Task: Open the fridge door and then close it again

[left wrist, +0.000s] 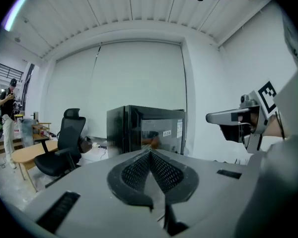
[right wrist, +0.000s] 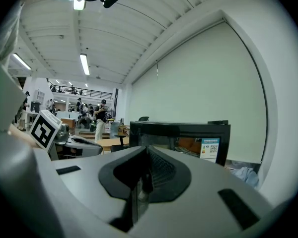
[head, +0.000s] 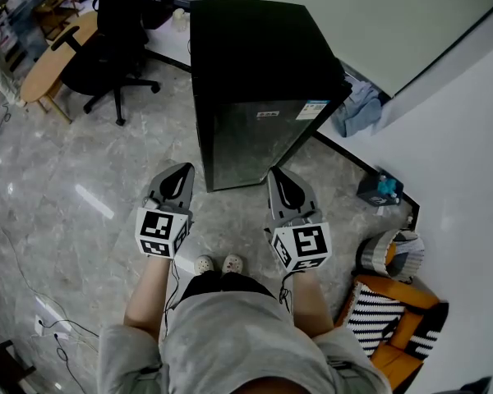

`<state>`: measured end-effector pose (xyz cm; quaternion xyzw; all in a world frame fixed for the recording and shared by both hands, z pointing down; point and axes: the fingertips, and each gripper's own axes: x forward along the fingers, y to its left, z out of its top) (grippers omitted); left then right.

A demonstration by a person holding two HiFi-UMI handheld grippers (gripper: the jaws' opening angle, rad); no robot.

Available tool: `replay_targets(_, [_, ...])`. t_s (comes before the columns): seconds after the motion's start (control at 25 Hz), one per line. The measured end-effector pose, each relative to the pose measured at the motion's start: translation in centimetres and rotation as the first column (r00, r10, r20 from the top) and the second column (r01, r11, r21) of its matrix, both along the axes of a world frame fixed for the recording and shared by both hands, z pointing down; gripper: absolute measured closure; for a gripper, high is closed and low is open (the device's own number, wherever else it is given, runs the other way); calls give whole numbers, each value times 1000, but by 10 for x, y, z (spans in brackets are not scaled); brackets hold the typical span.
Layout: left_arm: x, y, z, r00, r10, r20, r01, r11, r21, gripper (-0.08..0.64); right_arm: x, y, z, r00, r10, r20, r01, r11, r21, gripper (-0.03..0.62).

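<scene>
A small black fridge (head: 255, 97) stands on the marble floor ahead of me, its glossy door shut and facing me. My left gripper (head: 179, 173) and my right gripper (head: 278, 175) hover side by side just short of the door, both shut with nothing in them and neither touching it. In the left gripper view the fridge (left wrist: 146, 133) sits straight beyond the left gripper's (left wrist: 150, 152) meeting jaws, and the right gripper (left wrist: 228, 118) shows at the right. In the right gripper view the fridge (right wrist: 188, 140) rises past the right gripper's (right wrist: 148, 150) tip, with the left gripper (right wrist: 84, 145) at the left.
A black office chair (head: 107, 48) and a wooden table (head: 53, 56) stand to the fridge's left. A blue cloth (head: 360, 109), a blue box (head: 380, 189), a basket (head: 390, 253) and a striped orange bag (head: 394, 318) line the white wall at right. Cables (head: 49, 322) lie at lower left.
</scene>
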<state>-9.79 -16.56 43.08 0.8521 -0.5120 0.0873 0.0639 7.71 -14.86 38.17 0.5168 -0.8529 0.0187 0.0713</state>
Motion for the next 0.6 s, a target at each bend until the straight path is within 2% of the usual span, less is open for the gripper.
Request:
replay_targets(0.2, [3,20,-25,1000,6,-24,-5,998,62,545,-1,11,-10,1000,-4,2,4,1000,23,566])
replay_targets(0.6, [4,49,-55,997,17,-73,-8,992,127,545,-8,34,-30,1000,-15,7,14,998,66,566])
